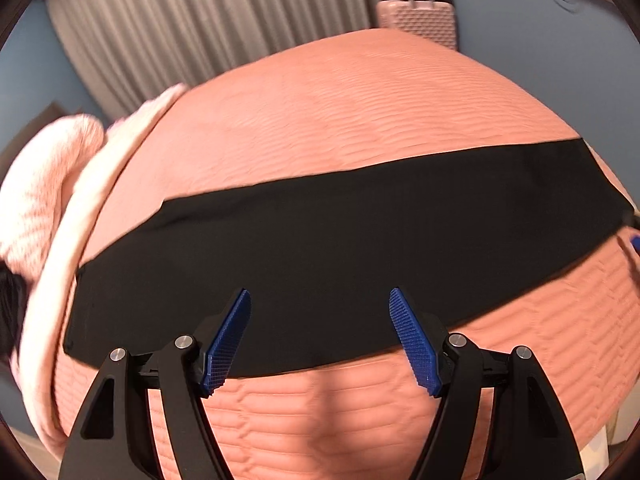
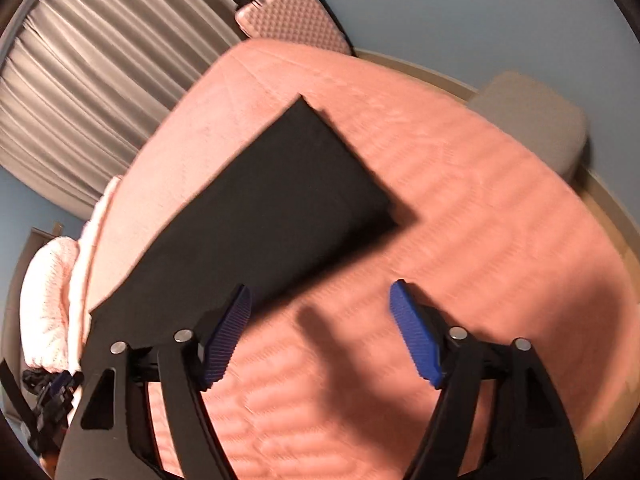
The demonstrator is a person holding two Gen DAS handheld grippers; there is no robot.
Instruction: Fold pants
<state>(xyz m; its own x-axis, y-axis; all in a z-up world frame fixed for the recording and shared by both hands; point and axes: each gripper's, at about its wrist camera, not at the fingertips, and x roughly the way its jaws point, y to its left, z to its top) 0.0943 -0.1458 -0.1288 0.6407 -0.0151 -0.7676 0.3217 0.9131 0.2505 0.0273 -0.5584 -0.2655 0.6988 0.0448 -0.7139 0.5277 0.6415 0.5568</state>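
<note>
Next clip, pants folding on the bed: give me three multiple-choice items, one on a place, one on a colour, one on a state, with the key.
1. Where do the pants lie?
A. on the pink bedspread
B. on the floor
C. on the suitcase

2. What colour are the pants?
A. white
B. black
C. blue

3. How does the left gripper stand?
A. shut on the pants
B. shut, empty
C. open, holding nothing

Key: 1 A, they lie flat in a long strip across the bedspread; 2 B, black in both views; 3 C, its blue pads stand wide apart with nothing between them, as with the right gripper.
</note>
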